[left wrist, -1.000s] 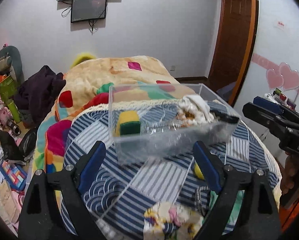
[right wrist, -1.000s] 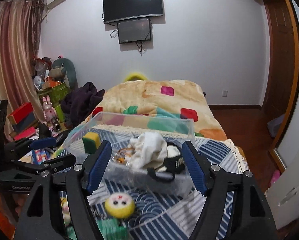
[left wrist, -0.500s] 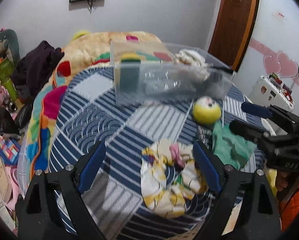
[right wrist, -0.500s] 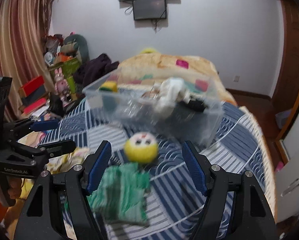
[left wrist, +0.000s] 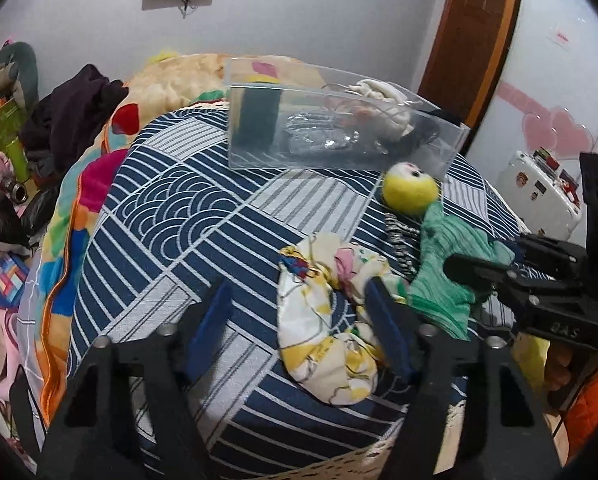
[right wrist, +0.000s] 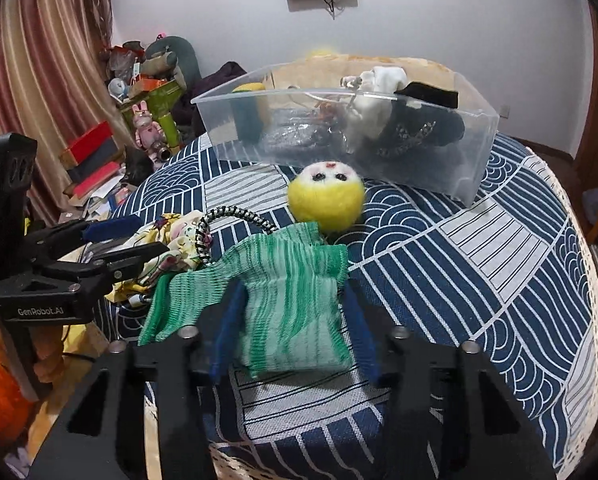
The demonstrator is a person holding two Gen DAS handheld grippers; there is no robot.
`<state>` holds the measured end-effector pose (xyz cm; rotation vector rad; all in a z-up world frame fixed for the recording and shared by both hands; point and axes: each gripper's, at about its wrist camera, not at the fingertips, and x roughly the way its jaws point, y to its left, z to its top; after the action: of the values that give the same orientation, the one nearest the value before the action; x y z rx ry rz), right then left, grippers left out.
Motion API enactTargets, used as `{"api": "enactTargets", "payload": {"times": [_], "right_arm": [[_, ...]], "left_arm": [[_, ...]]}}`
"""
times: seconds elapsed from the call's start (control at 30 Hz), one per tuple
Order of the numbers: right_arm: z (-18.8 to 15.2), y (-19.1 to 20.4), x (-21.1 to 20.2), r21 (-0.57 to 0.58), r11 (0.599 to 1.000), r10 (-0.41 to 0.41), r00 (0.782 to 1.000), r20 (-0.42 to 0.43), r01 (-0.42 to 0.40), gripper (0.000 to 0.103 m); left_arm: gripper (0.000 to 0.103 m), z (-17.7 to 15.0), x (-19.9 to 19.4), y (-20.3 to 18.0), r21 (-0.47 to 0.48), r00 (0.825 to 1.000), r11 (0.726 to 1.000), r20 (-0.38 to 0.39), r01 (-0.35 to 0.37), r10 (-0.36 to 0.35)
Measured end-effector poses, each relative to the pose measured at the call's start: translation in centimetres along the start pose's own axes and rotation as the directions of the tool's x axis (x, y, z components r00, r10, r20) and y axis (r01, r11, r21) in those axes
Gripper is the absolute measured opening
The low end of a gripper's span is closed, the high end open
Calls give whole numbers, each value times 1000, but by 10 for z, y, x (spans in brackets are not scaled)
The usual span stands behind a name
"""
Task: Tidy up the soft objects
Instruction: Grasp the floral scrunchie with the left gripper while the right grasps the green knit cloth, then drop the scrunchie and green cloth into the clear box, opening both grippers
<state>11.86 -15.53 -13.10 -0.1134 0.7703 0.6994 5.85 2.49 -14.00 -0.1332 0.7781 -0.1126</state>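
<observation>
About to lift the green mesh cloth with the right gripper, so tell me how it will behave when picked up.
The green mesh cloth lies flat and creased between the open jaws of the right gripper, so it probably droops rather than holding shape. Its thin, open weave suggests it is light. One corner lies over the floral scrunchie and the braided hair tie, so it might snag them.

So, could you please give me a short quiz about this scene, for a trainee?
1. True or false: the yellow plush ball lies inside the clear box.
2. Which lies between the jaws of the right gripper? A green mesh cloth, B floral cloth, C sponge.
3. Fill in: the jaws of the left gripper stand ____.
Key: 1 false, it lies outside, beside the box; 2 A; 3 open.
</observation>
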Motion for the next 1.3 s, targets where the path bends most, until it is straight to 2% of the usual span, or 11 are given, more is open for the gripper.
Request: {"api": "enactTargets", "payload": {"times": [0.03,0.13,0.3,0.47,0.7,1.03,1.3], "right_arm": [[-1,2,-2,-4,1000,-2,1000,5,2,33],[0,3,-7,-4,1000,-6,1000,27,6,23],[3,-1,-20,11,999,-32,997,76,31,20],[9,-11,-38,46,998,-54,990,128,49,20],[19,-20,-58,78,994,-91,977,195,77,20],[43,-31,-81,127,986,-143,943,300,109,20],[80,-43,-76,192,975,-174,916,361,110,20]], "left_arm": [[53,0,0,-2,5,1000,1000,1,-2,2],[27,-1,0,-6,20,1000,1000,0,-14,14],[12,-1,0,-6,17,1000,1000,-1,-21,21],[11,4,-6,-5,24,999,999,24,-32,31],[10,26,-29,-4,21,992,999,115,-46,44],[10,71,-51,-10,21,969,998,241,-56,49],[10,113,-53,-19,4,944,999,329,-40,37]]}}
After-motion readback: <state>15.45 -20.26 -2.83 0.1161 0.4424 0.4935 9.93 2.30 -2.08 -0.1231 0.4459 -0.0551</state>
